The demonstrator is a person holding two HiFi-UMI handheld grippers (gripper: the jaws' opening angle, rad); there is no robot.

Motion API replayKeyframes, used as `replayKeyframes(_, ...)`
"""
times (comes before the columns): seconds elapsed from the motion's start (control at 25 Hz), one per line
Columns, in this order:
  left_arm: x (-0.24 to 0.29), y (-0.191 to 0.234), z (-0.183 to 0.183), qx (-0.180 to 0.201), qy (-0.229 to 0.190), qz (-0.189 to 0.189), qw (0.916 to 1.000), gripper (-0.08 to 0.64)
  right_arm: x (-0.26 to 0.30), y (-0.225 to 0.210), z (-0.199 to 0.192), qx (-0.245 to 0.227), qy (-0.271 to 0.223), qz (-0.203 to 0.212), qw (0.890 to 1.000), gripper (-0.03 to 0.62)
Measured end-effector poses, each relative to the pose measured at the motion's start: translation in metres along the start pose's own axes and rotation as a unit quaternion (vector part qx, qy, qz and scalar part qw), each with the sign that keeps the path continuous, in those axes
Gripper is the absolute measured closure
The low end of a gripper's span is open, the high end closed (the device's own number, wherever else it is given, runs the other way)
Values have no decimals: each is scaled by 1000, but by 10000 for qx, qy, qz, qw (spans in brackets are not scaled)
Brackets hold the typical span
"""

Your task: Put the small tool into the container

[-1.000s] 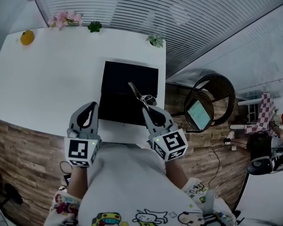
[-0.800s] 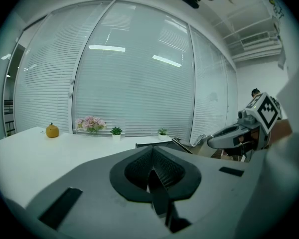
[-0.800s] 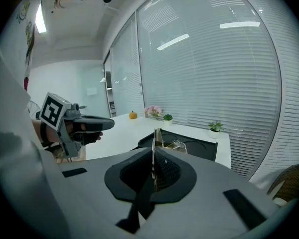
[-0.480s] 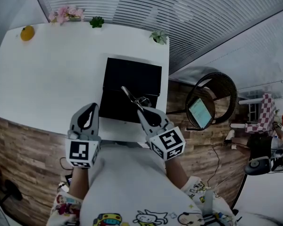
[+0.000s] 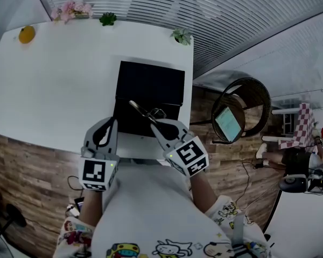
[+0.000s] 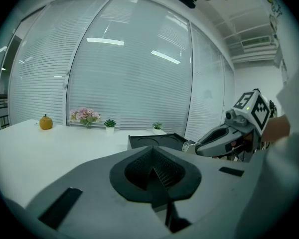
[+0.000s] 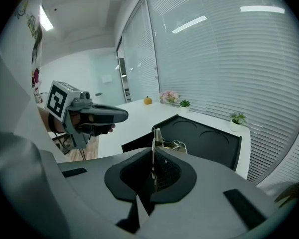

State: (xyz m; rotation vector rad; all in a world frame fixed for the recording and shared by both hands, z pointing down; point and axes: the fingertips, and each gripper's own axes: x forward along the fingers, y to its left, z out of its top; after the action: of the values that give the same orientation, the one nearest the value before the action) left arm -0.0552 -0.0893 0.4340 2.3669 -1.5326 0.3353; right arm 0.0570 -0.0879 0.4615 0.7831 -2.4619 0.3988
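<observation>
Between the closed jaws of my right gripper (image 5: 157, 123) sits the tool (image 5: 142, 112), a thin metal piece clamped edge-on and jutting out toward 10 o'clock in the head view. In the right gripper view its tip (image 7: 156, 135) rises at 12 o'clock from the jaws of that gripper (image 7: 153, 169). From above, the tool lies over the near part of the container (image 5: 151, 82), a flat black tray; I cannot tell whether it touches the tray. The container (image 7: 204, 138) shows two shallow round recesses and rests near the table's (image 5: 59, 79) 3 o'clock edge. My left gripper (image 5: 104, 123) hangs at 9 o'clock of the right one, apart from it, just off the tray's near left corner; its jaws (image 6: 153, 172) are pressed together with nothing between them. Along the table's far edge I see an orange fruit (image 5: 26, 34), pink flowers (image 5: 71, 8) and two small plants (image 5: 107, 19). A wicker chair (image 5: 253, 98) stands off at 3 o'clock.
</observation>
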Motion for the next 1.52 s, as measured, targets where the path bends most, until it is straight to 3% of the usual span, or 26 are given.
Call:
replayKeyframes(0.24, 4, -1, -1, 26, 12, -72, 10000, 555, 12, 6, -6, -89, 275, 312, 9991, 589)
replayKeyframes(0.8, 1, 13, -9, -68, 56, -20, 10000, 555, 31, -3, -23, 214, 742, 741, 9943, 589)
replayKeyframes(1.52, 5, 31, -15, -167, 135, -63, 9997, 555, 56, -3, -40, 662, 1443, 1430, 9769, 589)
